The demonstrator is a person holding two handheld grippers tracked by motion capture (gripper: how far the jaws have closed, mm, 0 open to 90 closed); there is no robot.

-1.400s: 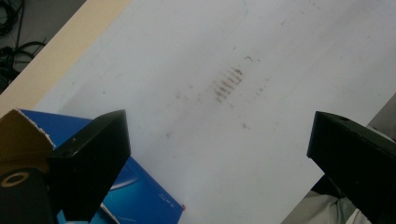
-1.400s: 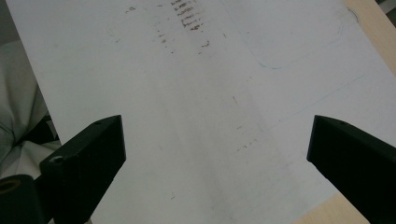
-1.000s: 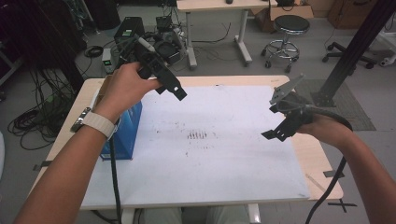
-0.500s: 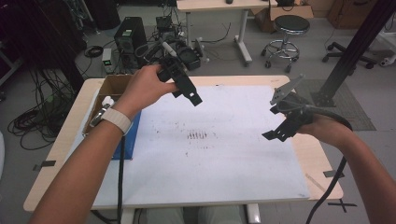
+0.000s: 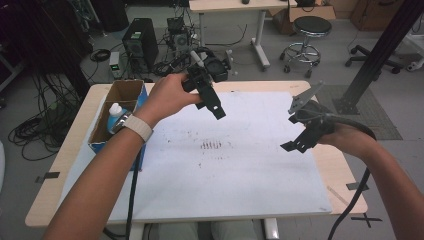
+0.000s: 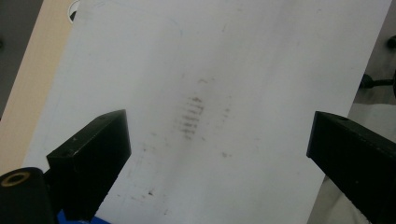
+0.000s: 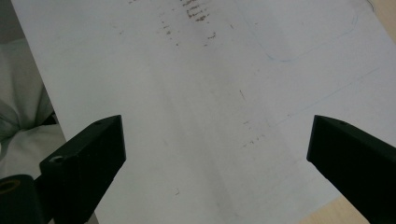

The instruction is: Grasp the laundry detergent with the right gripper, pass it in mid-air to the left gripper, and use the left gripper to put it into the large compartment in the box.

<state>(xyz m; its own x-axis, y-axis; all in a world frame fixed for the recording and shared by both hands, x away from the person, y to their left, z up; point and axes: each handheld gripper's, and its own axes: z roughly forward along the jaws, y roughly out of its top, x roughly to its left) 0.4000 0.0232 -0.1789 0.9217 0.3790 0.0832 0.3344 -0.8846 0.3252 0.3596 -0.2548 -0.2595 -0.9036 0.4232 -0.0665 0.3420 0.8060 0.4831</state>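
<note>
A white board (image 5: pixel 240 170) covers most of the wooden table and carries a patch of dark smudges (image 5: pixel 212 146) near its middle. My left gripper (image 5: pixel 214 106) hangs above the board's far middle, angled down toward the smudges. In the left gripper view its jaws stand wide apart, so the gripper (image 6: pixel 219 158) is open and holds nothing, with the smudges (image 6: pixel 189 116) between them. My right gripper (image 5: pixel 296 132) hovers over the board's right side. It is open too (image 7: pixel 217 158), with bare board below and the smudges (image 7: pixel 196 11) at the top edge.
A cardboard box (image 5: pixel 131 92) with a blue side stands on the table's left part, with a white bottle (image 5: pixel 116 111) inside. Beyond the table's far edge lie cables, a computer tower (image 5: pixel 137 42) and a stool (image 5: pixel 310 27). A black post (image 5: pixel 380 55) rises at right.
My left gripper has swung from above the box to the right, out over the board's far middle. The right gripper has stayed in place.
</note>
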